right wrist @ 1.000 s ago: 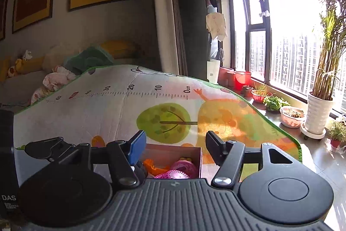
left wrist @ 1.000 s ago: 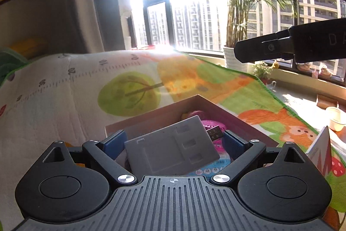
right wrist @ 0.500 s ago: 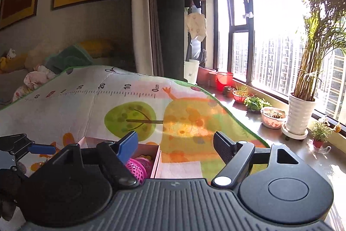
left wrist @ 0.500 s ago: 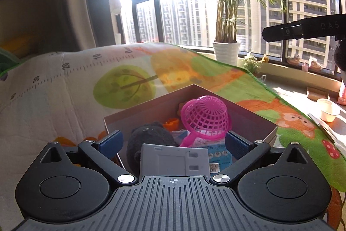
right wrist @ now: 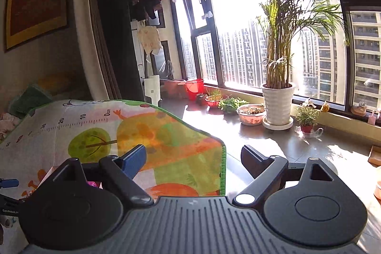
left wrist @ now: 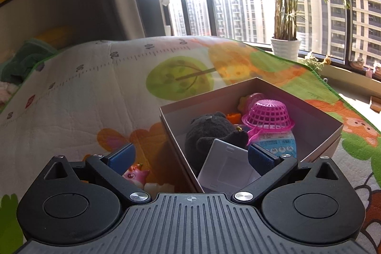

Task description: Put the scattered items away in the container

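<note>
Mat [left wrist: 71, 97] bare beyond box [left wrist: 316, 116] — rim open | floor [right wrist: 297, 146] bare

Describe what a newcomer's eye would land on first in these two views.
Probably the open box on the play mat, packed with a pink basket, a black plush and a grey card leaning at its near corner. Then the tall potted palm by the sunlit window.
</note>
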`<state>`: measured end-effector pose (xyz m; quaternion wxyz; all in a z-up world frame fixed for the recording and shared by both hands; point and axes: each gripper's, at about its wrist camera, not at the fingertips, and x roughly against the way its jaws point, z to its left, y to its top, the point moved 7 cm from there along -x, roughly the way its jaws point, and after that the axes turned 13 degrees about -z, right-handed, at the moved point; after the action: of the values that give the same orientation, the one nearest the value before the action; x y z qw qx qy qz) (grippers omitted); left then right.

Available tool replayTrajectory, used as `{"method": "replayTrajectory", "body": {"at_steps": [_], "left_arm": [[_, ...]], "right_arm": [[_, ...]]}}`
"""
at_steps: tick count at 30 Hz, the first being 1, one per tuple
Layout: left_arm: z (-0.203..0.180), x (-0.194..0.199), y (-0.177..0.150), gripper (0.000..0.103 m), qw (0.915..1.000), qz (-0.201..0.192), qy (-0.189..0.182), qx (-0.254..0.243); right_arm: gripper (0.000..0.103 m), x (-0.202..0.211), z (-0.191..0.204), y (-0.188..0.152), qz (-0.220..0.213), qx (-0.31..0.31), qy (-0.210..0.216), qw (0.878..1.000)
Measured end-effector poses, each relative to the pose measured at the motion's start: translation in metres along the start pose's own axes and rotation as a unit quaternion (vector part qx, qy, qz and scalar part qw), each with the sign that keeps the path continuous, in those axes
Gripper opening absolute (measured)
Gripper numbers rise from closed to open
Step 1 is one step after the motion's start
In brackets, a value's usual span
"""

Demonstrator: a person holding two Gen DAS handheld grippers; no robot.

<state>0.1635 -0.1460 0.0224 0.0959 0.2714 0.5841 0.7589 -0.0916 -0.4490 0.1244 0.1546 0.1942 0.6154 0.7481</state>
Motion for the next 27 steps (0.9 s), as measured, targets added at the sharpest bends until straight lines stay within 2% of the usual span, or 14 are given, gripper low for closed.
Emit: {"method": "replayTrajectory", "body": {"at_steps": [4,7,10,14,17,20,27], "left_arm": [[-0.003,-0.003,-0.004,0.103,0.9997,0.014,-0.002,-0.019],[-0.008,-0.011,-0.011,0.103,0.9986,0.034,-0.005,-0.039],[-0.006,-0.021,-0.014,0.103,0.9979,0.054,-0.006,-0.035],[0.003,-0.029,-0.019,0.103,0.9964,0.078,-0.03,0.01],[0.015,-0.021,-0.017,0.103,0.9983,0.053,-0.009,0.02],[0.03,-0.002,-0.016,0.103,0.9979,0.031,-0.018,0.054],[0.055,0.036,-0.035,0.103,0.9975,-0.02,0.0,0.067]], "right_arm": [[0.087,-0.003,-0.022,-0.018,0.02,-0.032,-0.019,0.999],[0.087,-0.008,-0.023,-0.029,0.033,-0.049,-0.015,0.998],[0.087,-0.015,-0.002,-0.035,0.043,-0.048,0.018,0.998],[0.089,-0.022,0.037,-0.038,0.049,-0.042,0.061,0.996],[0.091,-0.023,0.065,-0.046,0.053,-0.022,0.081,0.995],[0.092,-0.023,0.091,-0.056,0.063,0.006,0.104,0.993],[0.092,-0.027,0.128,-0.073,0.094,0.023,0.13,0.987]]}}
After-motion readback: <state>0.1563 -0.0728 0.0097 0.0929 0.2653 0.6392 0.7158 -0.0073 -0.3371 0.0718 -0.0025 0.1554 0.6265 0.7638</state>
